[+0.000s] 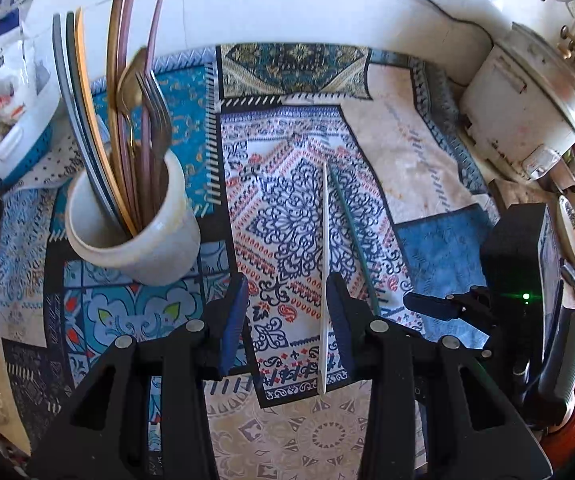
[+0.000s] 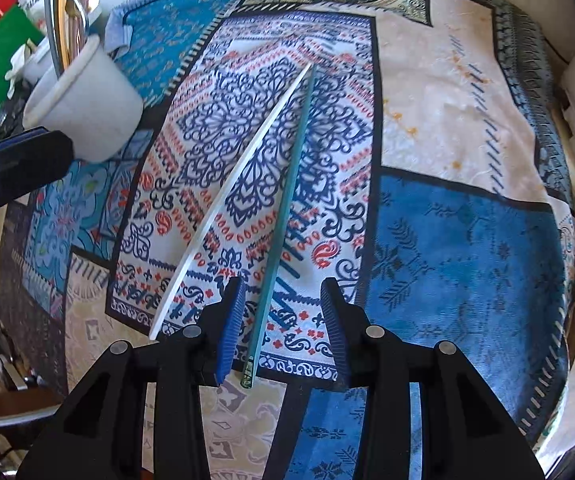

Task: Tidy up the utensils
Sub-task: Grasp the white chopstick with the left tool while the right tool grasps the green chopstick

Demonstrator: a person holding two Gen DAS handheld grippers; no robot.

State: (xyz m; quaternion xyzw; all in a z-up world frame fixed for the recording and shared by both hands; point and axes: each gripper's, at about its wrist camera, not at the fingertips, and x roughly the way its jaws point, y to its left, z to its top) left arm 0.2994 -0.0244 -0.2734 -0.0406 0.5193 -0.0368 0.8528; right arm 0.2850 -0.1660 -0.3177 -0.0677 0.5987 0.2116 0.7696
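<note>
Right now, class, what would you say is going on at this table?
A person holding a gripper in each hand is tidying utensils. Two chopsticks lie loose on the patterned cloth: a white chopstick and a teal chopstick, tips nearly meeting at the far end. The left gripper hangs open over the white one, the right gripper open around the teal one; neither is gripped. The white cup already holds other utensils.

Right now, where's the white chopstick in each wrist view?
Left wrist: white chopstick runs near-vertical right of centre, its near end beside the right finger of the left tongs.
Right wrist: white chopstick lies diagonally left of centre, its near end left of the right tongs.
Shared landmark: the teal chopstick beside it, their far tips meeting.
</note>
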